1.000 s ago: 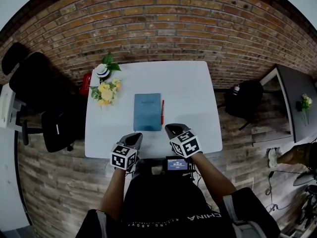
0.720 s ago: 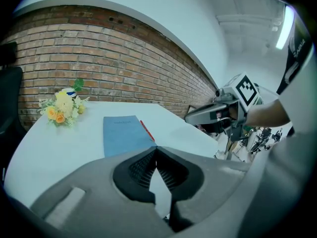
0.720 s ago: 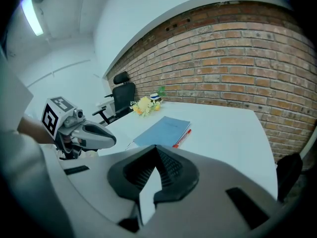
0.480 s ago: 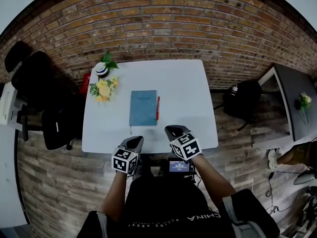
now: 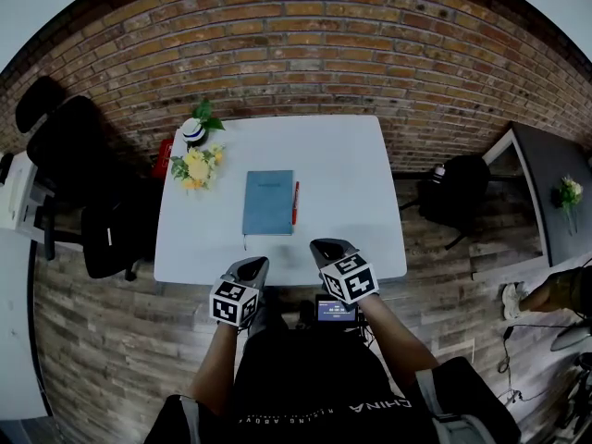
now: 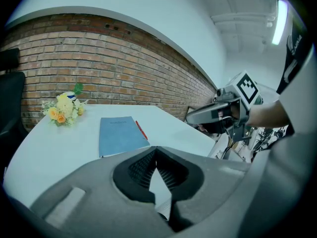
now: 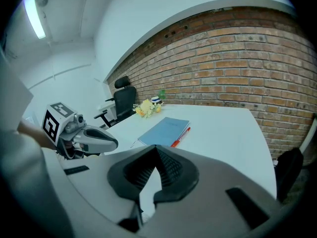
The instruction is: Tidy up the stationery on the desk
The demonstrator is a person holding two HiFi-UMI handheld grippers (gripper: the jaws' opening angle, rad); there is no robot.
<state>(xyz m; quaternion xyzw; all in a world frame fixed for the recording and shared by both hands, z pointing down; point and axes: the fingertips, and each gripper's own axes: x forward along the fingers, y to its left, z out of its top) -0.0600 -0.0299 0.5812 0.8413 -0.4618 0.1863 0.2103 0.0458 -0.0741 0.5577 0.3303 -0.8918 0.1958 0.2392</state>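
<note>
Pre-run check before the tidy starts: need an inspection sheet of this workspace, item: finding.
Surface: white desk, standing against the wall.
Job's things: blue notebook closed, flat near the middle; red pen lying along its right edge.
Clutter: yellow flower bouquet at the far left corner, with a small white hat-shaped ornament behind it.
Grippers: left gripper and right gripper at the desk's near edge, jaws shut, nothing between them.
Cables: nothing seen on the desk.
Surroundings: brick wall; black office chair at left; black backpack on the wood floor at right.
</note>
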